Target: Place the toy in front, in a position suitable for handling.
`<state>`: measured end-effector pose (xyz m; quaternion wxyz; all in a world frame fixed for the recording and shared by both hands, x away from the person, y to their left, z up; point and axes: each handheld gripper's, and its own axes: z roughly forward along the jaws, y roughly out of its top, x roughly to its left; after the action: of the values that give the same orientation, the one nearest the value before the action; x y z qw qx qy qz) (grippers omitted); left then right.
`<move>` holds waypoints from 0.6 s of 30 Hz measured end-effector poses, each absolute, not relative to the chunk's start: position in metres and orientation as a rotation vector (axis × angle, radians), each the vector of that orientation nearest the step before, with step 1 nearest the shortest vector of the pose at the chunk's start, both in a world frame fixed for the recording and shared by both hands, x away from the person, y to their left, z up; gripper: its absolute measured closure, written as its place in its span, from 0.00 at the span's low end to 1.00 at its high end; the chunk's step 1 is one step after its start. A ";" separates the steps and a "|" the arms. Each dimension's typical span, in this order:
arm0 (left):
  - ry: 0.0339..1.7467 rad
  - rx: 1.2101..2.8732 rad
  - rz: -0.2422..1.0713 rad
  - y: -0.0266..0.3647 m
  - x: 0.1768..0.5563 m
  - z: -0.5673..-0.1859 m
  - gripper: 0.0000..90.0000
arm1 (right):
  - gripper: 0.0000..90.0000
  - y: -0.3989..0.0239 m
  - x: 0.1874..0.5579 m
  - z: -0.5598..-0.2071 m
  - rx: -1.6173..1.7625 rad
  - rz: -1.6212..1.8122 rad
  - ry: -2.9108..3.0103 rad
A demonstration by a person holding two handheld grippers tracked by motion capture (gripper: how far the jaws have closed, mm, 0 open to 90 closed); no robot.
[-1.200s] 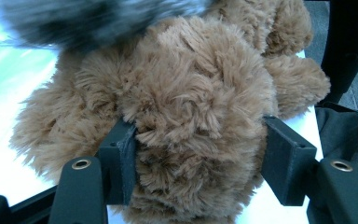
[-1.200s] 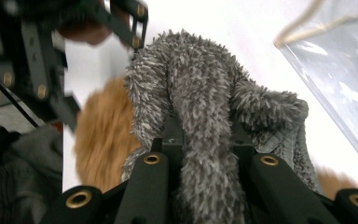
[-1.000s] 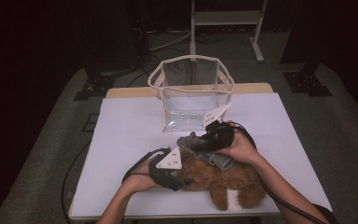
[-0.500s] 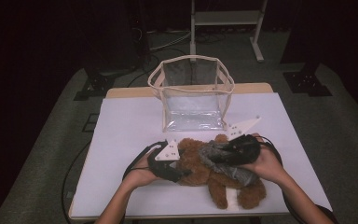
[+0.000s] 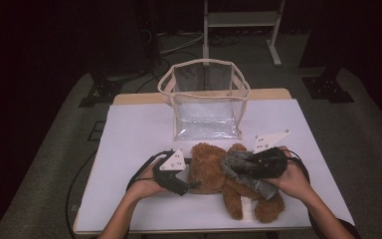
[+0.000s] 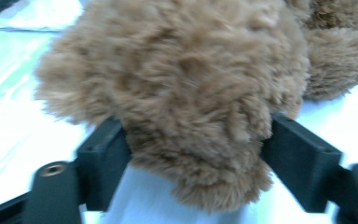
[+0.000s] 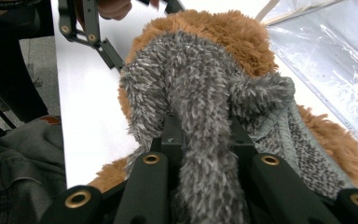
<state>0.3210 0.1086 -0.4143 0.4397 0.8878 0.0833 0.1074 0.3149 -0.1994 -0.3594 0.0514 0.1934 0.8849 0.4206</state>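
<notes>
I have the white counter (image 5: 139, 129) under both tongs, and beyond them, toward its far edge, stands the clear bag (image 5: 206, 107), upright with its mouth open. Between my two tongs lies the brown bear (image 5: 214, 172), flat on the counter, head toward the left tongs and legs stretched out below the right ones. Draped over the bear's body is the grey garment (image 5: 243, 172), a fuzzy knitted piece. My right tongs (image 5: 241, 169) are pinching a fold of that garment; in the right gripper view the grey fluff (image 7: 200, 140) is squeezed tight between the two black jaws, just above the bear's back. My left tongs (image 5: 191, 185) sit at the bear's head, jaws spread on either side of the fur (image 6: 191, 93); they have just been opening, and the head is between them, brushing both pads without being squeezed.
</notes>
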 end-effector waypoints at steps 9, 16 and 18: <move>0.136 2.217 0.227 0.098 0.301 -0.403 0.47 | 0.83 -0.201 0.334 -0.365 0.574 1.270 2.680; 0.163 2.228 0.260 0.094 0.304 -0.404 0.49 | 0.83 -0.190 0.339 -0.362 0.563 1.283 2.677; 0.179 2.223 0.262 0.094 0.304 -0.403 0.50 | 0.83 -0.183 0.337 -0.358 0.541 1.289 2.688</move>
<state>0.3039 0.0942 -0.4031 0.4332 0.8922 0.0718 0.1053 0.3374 -0.1833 -0.3578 0.0560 0.1783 0.8858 0.4248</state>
